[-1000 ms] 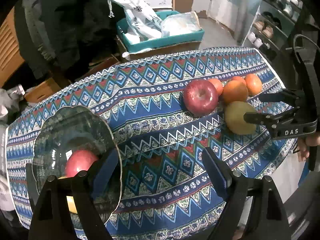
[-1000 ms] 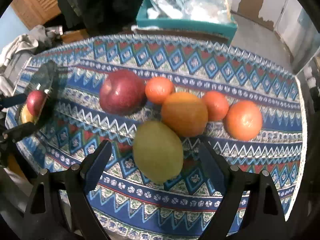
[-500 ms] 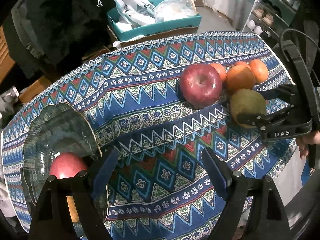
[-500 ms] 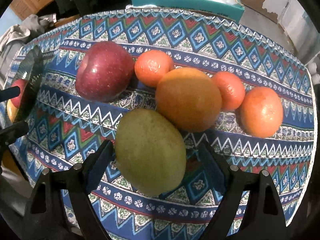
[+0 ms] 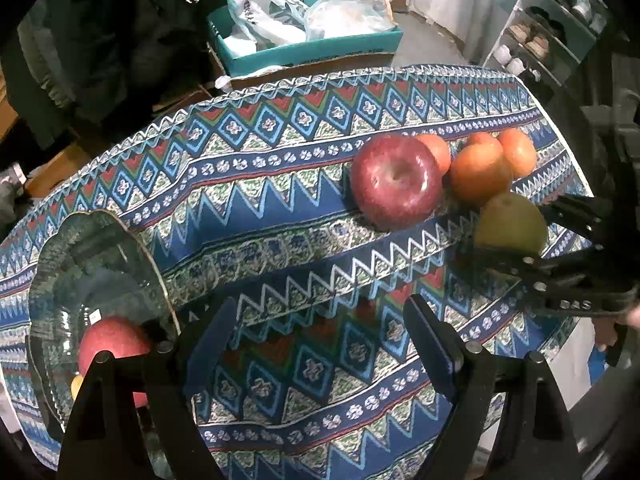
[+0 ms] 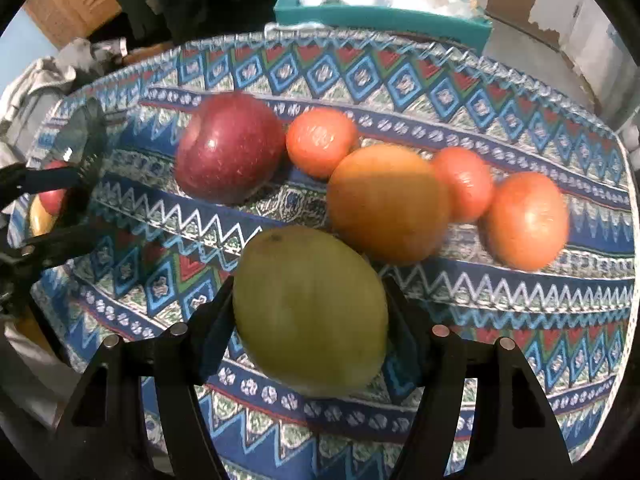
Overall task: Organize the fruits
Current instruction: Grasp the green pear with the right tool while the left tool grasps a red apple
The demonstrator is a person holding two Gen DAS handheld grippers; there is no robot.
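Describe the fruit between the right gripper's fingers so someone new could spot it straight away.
On the patterned tablecloth, find the cluster of fruit away from the glass bowl. Nearest the table edge lies the greenish pear, between the right gripper fingers. It is the only green fruit; its neighbours are red or orange.

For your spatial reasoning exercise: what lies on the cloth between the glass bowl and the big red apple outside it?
Nothing: in the left wrist view, only bare patterned tablecloth stretches between the glass bowl and the big red apple.

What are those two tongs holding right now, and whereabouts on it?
The right tongs have just been closing on the green fruit, one pad on each flank at its widest part. It still rests on the tablecloth. The left tongs hold nothing.
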